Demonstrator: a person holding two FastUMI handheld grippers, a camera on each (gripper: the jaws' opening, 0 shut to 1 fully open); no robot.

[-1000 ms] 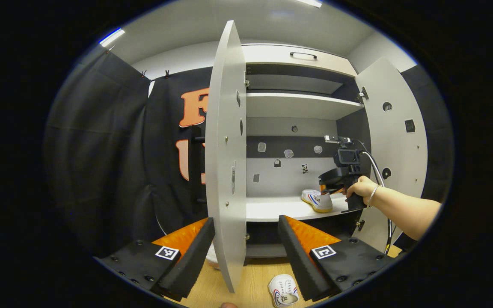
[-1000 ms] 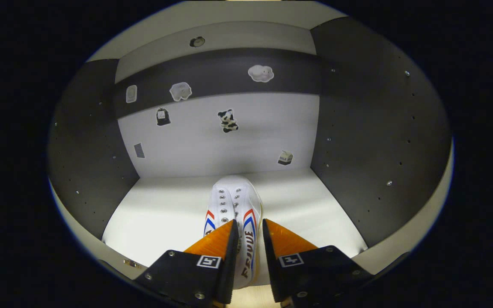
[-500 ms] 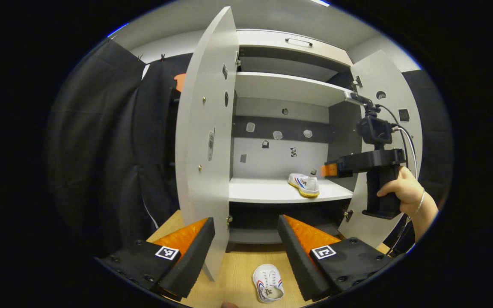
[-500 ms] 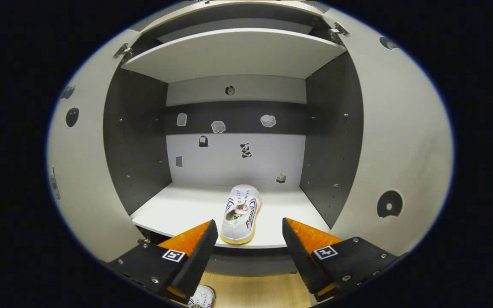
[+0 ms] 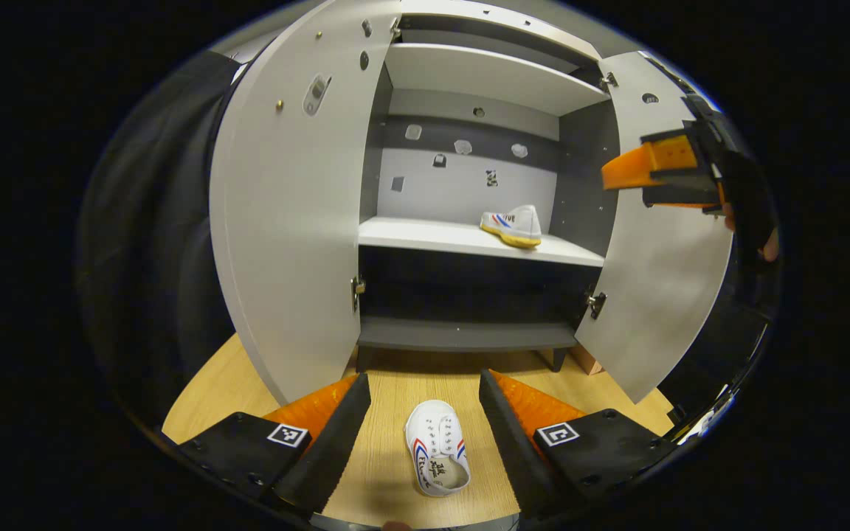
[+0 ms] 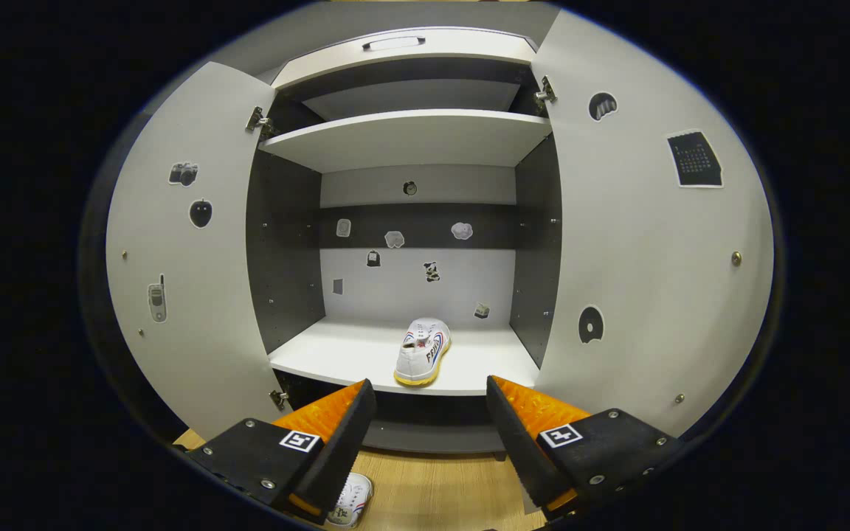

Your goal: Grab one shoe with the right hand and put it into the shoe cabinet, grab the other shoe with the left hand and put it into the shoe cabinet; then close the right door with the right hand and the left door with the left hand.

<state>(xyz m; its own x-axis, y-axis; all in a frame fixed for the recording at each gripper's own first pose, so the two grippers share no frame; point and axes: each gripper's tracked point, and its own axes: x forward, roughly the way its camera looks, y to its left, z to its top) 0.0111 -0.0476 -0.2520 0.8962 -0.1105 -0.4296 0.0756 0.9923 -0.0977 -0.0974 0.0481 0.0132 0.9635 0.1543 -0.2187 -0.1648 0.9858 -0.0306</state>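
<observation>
One white shoe (image 5: 513, 225) (image 6: 423, 352) with red and blue stripes stands on the middle shelf of the shoe cabinet (image 6: 410, 140), toe toward the back. The other white shoe (image 5: 436, 456) (image 6: 348, 501) lies on the wooden floor, between and just beyond the fingers of my left gripper (image 5: 425, 428), which is open above it. My right gripper (image 6: 429, 435) is open and empty, held back from the cabinet front. In the left gripper view the right gripper (image 5: 661, 173) hangs high at the right beside the right door. Both doors (image 5: 292, 221) (image 6: 646, 251) stand open.
The cabinet has an upper shelf (image 5: 484, 77), a dark lower shelf (image 5: 465, 335) near the floor and a drawer with a handle (image 6: 394, 43) on top. Stickers dot the back wall and doors. Black cloth (image 5: 152, 243) hangs left of the cabinet. Wooden floor (image 5: 395, 383) spreads in front.
My right gripper let go of the shoe on the shelf, opened and drew back out of the cabinet. My left gripper tilted down and came over the shoe on the floor.
</observation>
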